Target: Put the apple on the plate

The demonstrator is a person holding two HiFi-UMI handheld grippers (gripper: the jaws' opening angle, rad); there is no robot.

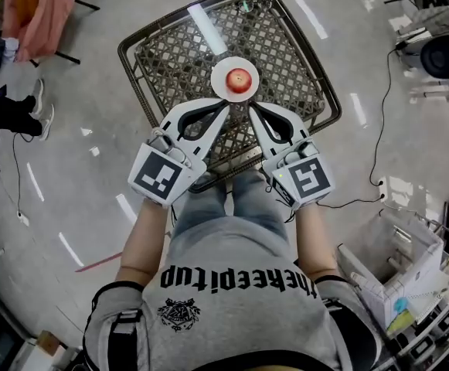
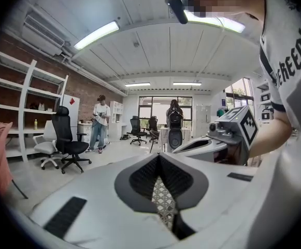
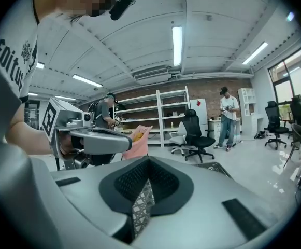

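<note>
Apple sits on plate | left gripper, right gripper just beside plate, jaws pressed together, empty | task looks done | advice: draw both back without nudging plate.

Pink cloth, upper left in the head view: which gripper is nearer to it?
Left. The left gripper is below and right of the pink cloth; the right gripper lies farther right, past the left one.
</note>
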